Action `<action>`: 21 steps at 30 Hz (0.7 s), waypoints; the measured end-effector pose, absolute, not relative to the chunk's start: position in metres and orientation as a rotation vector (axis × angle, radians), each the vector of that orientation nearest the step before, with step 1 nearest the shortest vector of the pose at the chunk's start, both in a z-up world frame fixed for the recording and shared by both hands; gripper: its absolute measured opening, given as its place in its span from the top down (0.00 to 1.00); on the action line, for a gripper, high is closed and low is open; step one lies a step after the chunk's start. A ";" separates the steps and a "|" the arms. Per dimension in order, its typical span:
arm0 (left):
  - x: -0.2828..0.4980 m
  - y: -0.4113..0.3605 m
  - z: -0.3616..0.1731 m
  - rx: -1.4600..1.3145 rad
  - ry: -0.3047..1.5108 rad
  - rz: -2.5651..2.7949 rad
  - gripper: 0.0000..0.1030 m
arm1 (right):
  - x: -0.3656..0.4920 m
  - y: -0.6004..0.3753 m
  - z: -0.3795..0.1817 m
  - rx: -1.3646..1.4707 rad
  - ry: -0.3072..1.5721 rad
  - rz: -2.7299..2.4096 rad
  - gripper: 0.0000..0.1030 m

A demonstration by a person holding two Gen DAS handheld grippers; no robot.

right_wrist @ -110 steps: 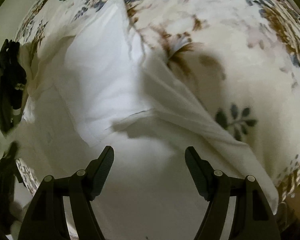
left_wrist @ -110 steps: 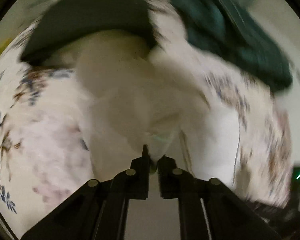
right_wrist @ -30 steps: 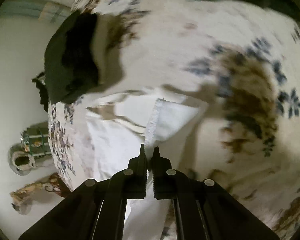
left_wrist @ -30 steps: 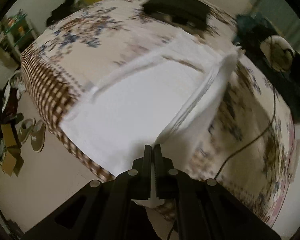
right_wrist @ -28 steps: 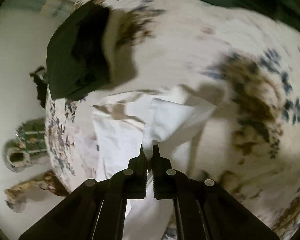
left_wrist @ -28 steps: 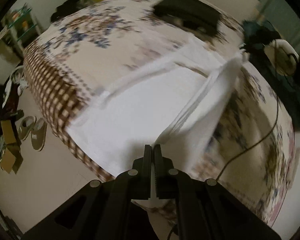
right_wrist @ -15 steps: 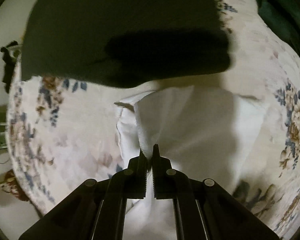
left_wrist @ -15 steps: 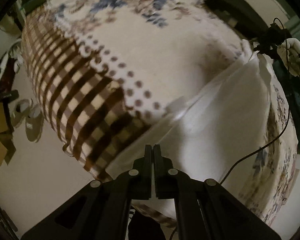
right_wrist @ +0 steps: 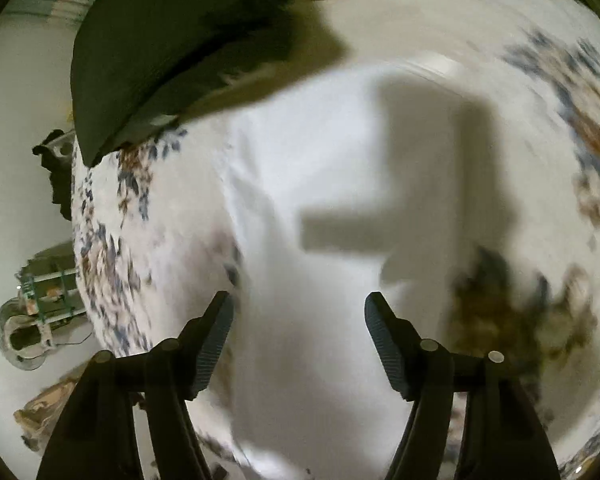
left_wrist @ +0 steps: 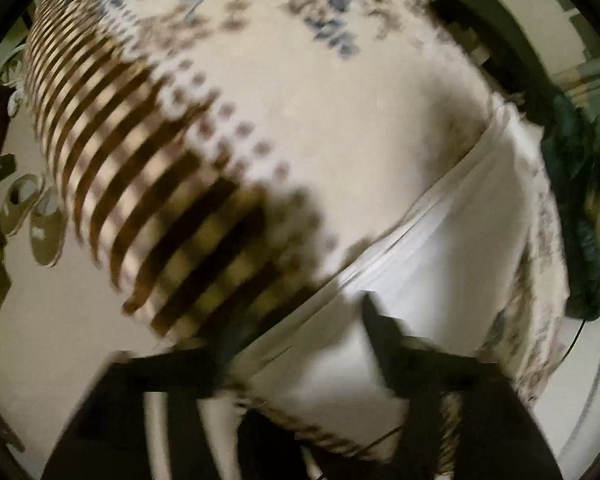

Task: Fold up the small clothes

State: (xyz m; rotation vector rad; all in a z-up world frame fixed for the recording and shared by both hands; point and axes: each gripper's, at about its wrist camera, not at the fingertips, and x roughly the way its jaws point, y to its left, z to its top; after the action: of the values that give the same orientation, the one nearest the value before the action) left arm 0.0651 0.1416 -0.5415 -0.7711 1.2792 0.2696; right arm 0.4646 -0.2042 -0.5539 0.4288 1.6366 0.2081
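A white garment (left_wrist: 452, 240) lies folded in layers on a floral bedspread (left_wrist: 300, 100), near the bed's corner. In the right wrist view the same white garment (right_wrist: 332, 184) lies flat below me. My left gripper (left_wrist: 300, 320) hovers over the garment's near end; its jaws are opening and the cloth lies loose beneath them, not pinched. My right gripper (right_wrist: 298, 320) is above the cloth with its jaws opening wide, nothing pressed between the pads. Both views are blurred by motion.
A folded black garment (right_wrist: 172, 52) lies on the bed just beyond the white one. A dark teal garment (left_wrist: 580, 200) sits at the right. The bedspread's brown checked border (left_wrist: 140, 184) drops over the bed's edge to the floor, where slippers (left_wrist: 36, 216) stand.
Both grippers were shut on the white garment's edge, carried it over and down onto the bed, and now stand apart from the cloth, which lies folded flat.
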 end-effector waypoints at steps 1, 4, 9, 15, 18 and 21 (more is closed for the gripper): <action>0.076 0.141 -0.537 -0.778 1.262 0.255 0.37 | 0.454 -0.218 -0.553 0.447 1.635 0.202 0.30; 0.121 0.134 -0.525 -0.775 1.245 0.200 0.37 | 0.438 -0.254 -0.560 0.499 1.622 0.195 0.30; 0.243 0.095 -0.490 -0.678 1.148 0.052 0.37 | 0.445 -0.291 -0.582 0.586 1.574 0.221 0.30; 0.396 0.041 -0.500 -0.561 1.100 -0.116 0.39 | 0.492 -0.292 -0.599 0.667 1.508 0.251 0.30; 0.457 0.020 -0.523 -0.559 1.125 -0.197 0.40 | 0.515 -0.284 -0.611 0.702 1.484 0.246 0.30; 0.500 0.004 -0.547 -0.539 1.162 -0.265 0.49 | 0.536 -0.281 -0.623 0.709 1.479 0.219 0.30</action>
State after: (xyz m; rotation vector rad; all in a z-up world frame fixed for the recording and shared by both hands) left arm 0.4995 0.0044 -0.5471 -0.5386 1.1624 -0.2647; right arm 0.5364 -0.2810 -0.6231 0.7085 1.4791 0.2195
